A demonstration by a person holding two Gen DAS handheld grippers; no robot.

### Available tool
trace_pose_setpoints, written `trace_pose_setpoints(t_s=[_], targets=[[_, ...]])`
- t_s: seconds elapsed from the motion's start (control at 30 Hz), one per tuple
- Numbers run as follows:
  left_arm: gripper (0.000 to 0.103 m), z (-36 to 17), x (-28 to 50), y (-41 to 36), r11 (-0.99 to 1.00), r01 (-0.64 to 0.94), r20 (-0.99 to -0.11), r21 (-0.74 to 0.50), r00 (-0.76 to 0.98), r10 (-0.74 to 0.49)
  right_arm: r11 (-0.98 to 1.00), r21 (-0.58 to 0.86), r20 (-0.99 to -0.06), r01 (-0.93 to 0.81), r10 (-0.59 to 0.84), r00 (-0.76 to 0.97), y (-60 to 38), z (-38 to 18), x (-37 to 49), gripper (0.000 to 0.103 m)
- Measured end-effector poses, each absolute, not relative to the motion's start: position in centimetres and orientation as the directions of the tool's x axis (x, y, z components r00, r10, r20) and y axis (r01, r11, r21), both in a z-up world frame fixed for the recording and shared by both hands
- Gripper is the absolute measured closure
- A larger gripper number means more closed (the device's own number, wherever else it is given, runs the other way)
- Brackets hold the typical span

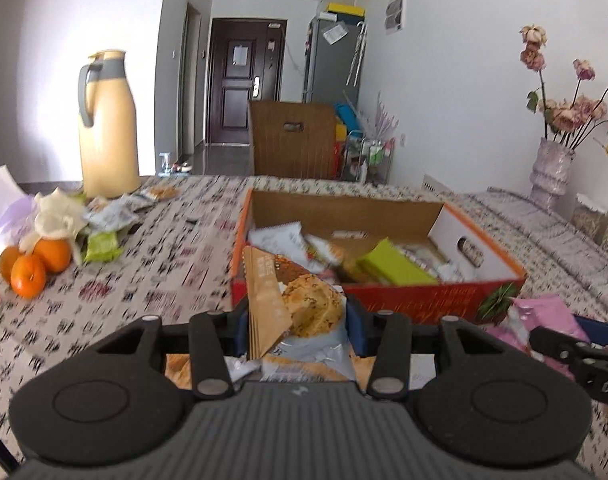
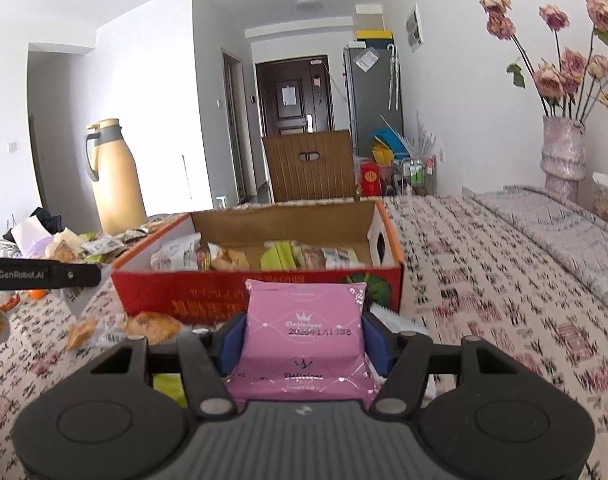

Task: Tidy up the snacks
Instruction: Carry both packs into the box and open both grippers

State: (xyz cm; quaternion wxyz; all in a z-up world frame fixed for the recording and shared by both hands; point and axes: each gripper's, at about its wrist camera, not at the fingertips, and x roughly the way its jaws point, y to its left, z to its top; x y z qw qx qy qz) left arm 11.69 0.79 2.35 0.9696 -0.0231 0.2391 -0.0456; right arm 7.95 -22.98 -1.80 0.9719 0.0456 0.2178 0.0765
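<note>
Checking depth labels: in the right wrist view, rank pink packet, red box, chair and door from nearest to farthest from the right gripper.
1. Pink packet, between the jaws of the right gripper.
2. Red box, just ahead on the table.
3. Chair, beyond the table's far edge.
4. Door, at the hallway's end.

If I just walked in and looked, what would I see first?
Probably the snacks in the grabbers: the left gripper pinches a cookie packet, and the right gripper squeezes a pink packet. Just behind them sits the red box, already half full of snacks, on the patterned tablecloth.
</note>
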Motion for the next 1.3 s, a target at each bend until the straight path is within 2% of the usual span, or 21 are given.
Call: trace_pose_setpoints(t_s=[0.4,0.6,0.87,1.17,1.27,1.3], targets=[[0.057,5.3,16.3,-1.6,0.995,0.078,-0.405,-0.065,0.909,-0.098,0.986,0.091,-0.351,-0.137,0.161,0.922,-22.2,1.3,14.3,0.042],[0.057,5.7,20.0,-2.0,0.996,0.043,-0.410,-0.084,0.909,-0.074,0.987,0.079,-0.344,-0.141,0.159,0.925,-21.5,2.2,18.7,0.042],[0.057,4.0,25.3,-2.1,0.996,-0.018,-0.458,-0.090,0.889,-0.025,0.987,0.107,-0.382,-0.120,0.152,0.912,-21.5,-0.2,23.3,0.042],[0.057,0.2,27.2,-1.4,0.995,-0.017,-0.517,-0.099,0.855,-0.036,0.987,0.117,-0.449,-0.112,0.153,0.880,-22.1,-2.6,24.6,0.042],[0.055,0.1,26.8,-1.0,0.992,-0.018,-0.503,-0.122,0.863,-0.046,0.988,0.109,-0.456,-0.107,0.145,0.878,-22.1,-2.9,24.5,0.042],[0.050,0.2,26.6,-0.9,0.992,-0.016,-0.492,-0.127,0.869,-0.049,0.988,0.111,-0.453,-0.108,0.147,0.879,-22.1,-2.8,24.4,0.041]])
